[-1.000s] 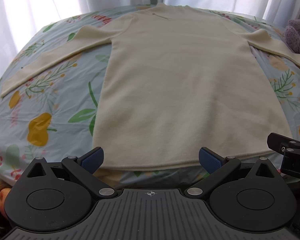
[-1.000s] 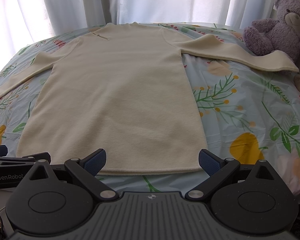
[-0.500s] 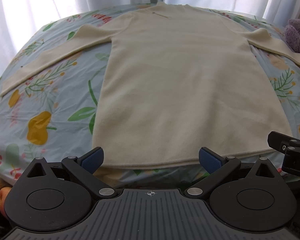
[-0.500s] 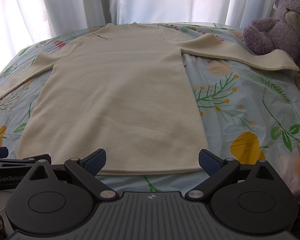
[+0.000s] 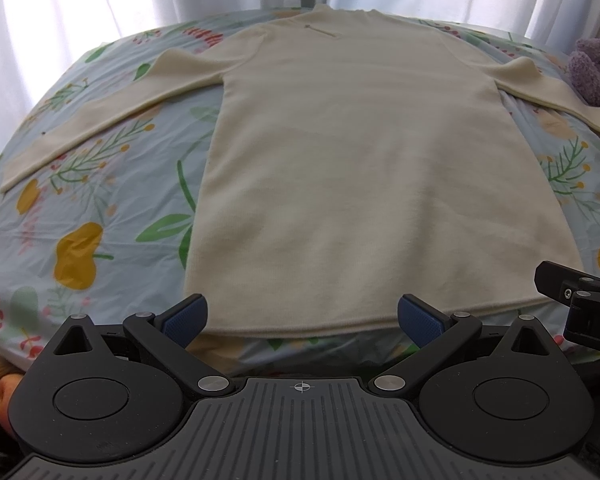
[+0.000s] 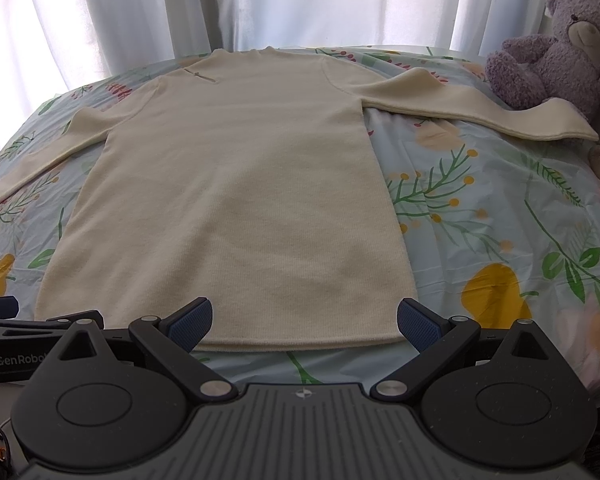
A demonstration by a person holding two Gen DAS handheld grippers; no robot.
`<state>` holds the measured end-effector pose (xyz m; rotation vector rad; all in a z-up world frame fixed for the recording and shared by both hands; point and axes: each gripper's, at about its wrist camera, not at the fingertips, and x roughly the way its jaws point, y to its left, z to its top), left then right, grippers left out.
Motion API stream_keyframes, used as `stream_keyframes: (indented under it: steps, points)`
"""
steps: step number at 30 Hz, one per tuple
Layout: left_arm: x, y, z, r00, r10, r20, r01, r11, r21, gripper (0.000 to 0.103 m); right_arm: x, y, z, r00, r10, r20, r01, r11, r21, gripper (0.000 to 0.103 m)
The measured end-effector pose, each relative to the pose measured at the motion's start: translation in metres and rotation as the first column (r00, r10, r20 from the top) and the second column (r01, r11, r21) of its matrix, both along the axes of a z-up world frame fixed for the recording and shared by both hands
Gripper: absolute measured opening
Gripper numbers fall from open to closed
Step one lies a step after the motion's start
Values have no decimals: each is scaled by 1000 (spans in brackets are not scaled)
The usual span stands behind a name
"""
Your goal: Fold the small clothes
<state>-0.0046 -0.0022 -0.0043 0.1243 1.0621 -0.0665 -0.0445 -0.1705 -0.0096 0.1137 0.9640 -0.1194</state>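
While tongs gape, sweater flat

You are shooting into backlight: daylight pours through the white curtains along the top of both frames, and the upper left of each is blown out to near white. The cream sweater is lit softly and evenly, with no hard shadows; its near hem turns a little duller at the bottom of the frame. The floral bedsheet shows mild sheen on its creases at right. Both views stay sharp in the centre, while fisheye bending curves the bed edge and darkens the extreme corners. The purple teddy bear at upper right looks slightly soft and stretched.
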Motion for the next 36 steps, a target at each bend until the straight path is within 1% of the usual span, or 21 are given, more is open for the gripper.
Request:
stream_keyframes:
  steps: [18, 28, 36]
  points:
    - [2, 2, 1, 1000, -7, -4, 7, 1000, -2, 103, -1, 0, 1, 1000, 5, 12, -5, 1000, 12, 99]
    - [4, 2, 0, 1000, -11, -9, 11, 1000, -17, 103, 1, 1, -1, 1000, 2, 5, -2, 1000, 18, 99]
    - [7, 1, -5, 999, -26, -30, 24, 998, -58, 103, 4, -6, -5, 999, -5, 34, 2, 997, 78, 99]
